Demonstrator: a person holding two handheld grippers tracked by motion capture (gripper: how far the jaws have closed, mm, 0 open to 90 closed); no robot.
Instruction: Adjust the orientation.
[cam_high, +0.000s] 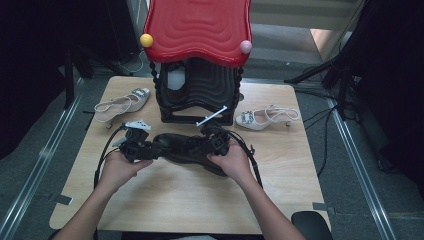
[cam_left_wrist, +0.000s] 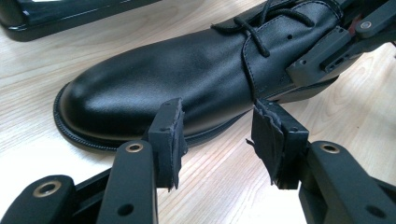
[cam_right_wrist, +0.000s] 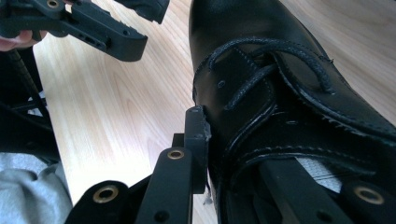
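One black shoe (cam_high: 186, 148) — two sandals (cam_high: 122, 104).

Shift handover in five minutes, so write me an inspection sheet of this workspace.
Surface: wooden table, front part bare.
Job's things: black lace-up shoe lying on the table, laces tied.
Clutter: two white sandals, left sandal, right sandal; red-topped black stand at the back.
Grippers: right gripper shut on the shoe's side at the opening; left gripper open beside the toe, pads frayed.
Cables: gripper cable loops over the table.
Surroundings: dark tripod legs, grey floor.
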